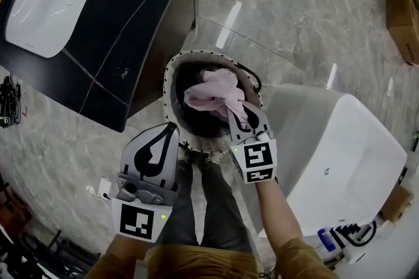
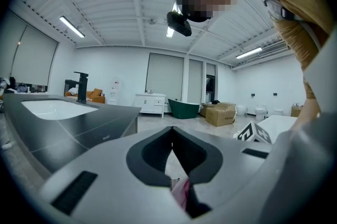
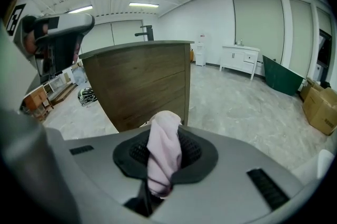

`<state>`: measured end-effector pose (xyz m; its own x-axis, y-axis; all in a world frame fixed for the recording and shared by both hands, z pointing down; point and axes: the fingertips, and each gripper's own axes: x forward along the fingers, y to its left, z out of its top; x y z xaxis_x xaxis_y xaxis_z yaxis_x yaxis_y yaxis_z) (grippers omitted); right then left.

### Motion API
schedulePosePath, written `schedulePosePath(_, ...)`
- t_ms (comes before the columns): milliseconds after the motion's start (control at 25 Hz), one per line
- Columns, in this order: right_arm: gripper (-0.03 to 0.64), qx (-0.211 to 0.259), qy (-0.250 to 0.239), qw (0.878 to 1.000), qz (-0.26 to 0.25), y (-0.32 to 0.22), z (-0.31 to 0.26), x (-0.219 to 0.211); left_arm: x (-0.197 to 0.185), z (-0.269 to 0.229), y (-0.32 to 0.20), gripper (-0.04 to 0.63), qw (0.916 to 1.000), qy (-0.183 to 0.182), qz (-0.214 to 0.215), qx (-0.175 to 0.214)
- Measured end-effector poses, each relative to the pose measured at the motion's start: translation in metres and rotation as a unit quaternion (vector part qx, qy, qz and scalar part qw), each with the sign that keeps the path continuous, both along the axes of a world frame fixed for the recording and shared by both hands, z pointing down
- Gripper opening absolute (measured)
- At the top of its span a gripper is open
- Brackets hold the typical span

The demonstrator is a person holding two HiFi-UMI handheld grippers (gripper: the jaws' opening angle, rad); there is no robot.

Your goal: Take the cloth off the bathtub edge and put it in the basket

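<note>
Left gripper (image 1: 169, 133): jaws pressed together, nothing in them, parked beside the basket (image 1: 168, 84), likely to keep clear. Right gripper (image 1: 239, 119): jaws pinching the pink cloth (image 1: 216, 92), which hangs over the basket's opening, off the bathtub (image 1: 344, 153), ready for dropping.

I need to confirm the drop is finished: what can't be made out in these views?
Head view: whether the cloth touches the basket bottom; cloth and right claw cover it.
Right gripper view: the basket, hidden beneath the claw's own body.
Left gripper view: the basket again; the shut left claw fills the lower frame.
</note>
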<state>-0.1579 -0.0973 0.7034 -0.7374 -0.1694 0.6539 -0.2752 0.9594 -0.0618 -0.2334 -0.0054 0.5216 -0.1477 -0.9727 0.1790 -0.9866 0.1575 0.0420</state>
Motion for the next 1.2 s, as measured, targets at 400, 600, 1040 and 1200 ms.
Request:
schedulePosePath(400,0.060,-0.005,0.001,1.000,-0.018,0.013,0.043,-0.003,0.015,0.049,-0.005,0.008,0.9998,0.008,0.013,-0.012)
schedulePosePath(600,0.060,-0.002,0.006,1.000,-0.025,0.010,0.069,-0.003,0.015,0.085,-0.012,0.008,0.9995,0.014,0.015,-0.022)
schedulePosePath(1040,0.061,0.002,0.022,0.999,-0.044,0.014,0.116,0.006,0.012,0.133,-0.028,0.008,0.9994,0.018,0.012,-0.027)
schedulePosePath(1200,0.061,-0.001,0.031,0.999,-0.041,0.012,0.140,0.007,0.012,0.145,-0.030,0.008,0.9993,0.014,0.018,-0.029)
